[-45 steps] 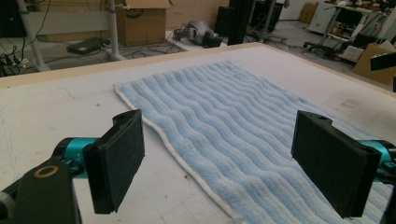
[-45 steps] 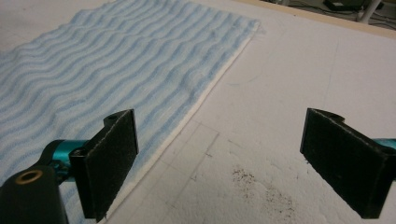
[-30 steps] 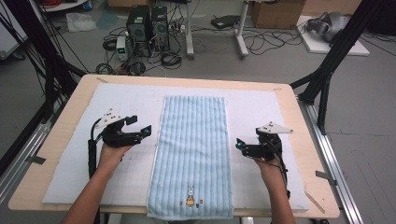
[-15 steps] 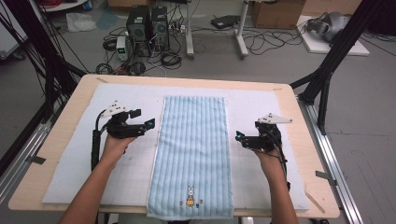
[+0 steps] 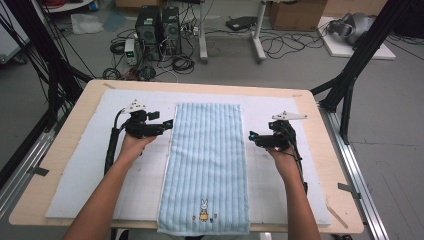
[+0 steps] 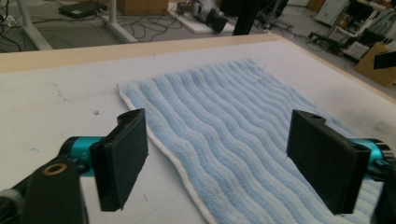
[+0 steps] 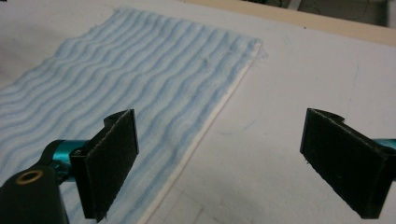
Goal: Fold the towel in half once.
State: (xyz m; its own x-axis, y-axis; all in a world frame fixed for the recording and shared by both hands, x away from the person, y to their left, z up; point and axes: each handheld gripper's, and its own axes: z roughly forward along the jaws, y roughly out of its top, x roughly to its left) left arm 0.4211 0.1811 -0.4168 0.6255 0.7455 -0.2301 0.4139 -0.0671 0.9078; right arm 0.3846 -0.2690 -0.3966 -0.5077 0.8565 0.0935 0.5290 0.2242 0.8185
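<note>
Your left gripper [image 5: 169, 123] sits at the left long edge of the towel [image 5: 207, 165], toward its far end, with the jaws spread wide and nothing between them. Through the left gripper view, that gripper [image 6: 217, 158] straddles the towel's white-trimmed edge: one jaw is over the bare white mat [image 6: 56, 107], the other over the blue ribbed cloth [image 6: 233, 116].

Your right gripper [image 5: 253, 137] mirrors it at the right long edge, a little nearer to you than the left one, and it too stands wide open and holds nothing. In the right gripper view, the gripper [image 7: 219, 163] has one jaw above the towel [image 7: 140, 79] and the other above the mat [image 7: 299, 79], with the towel's pale hem running between them.

The towel lies flat and lengthwise down the middle of the table [image 5: 75, 120], on the white mat [image 5: 100, 165]. Its near end (the one with a small rabbit picture [image 5: 203, 210]) reaches the table's front edge. Whether either gripper touches the cloth, you cannot tell from these views.
</note>
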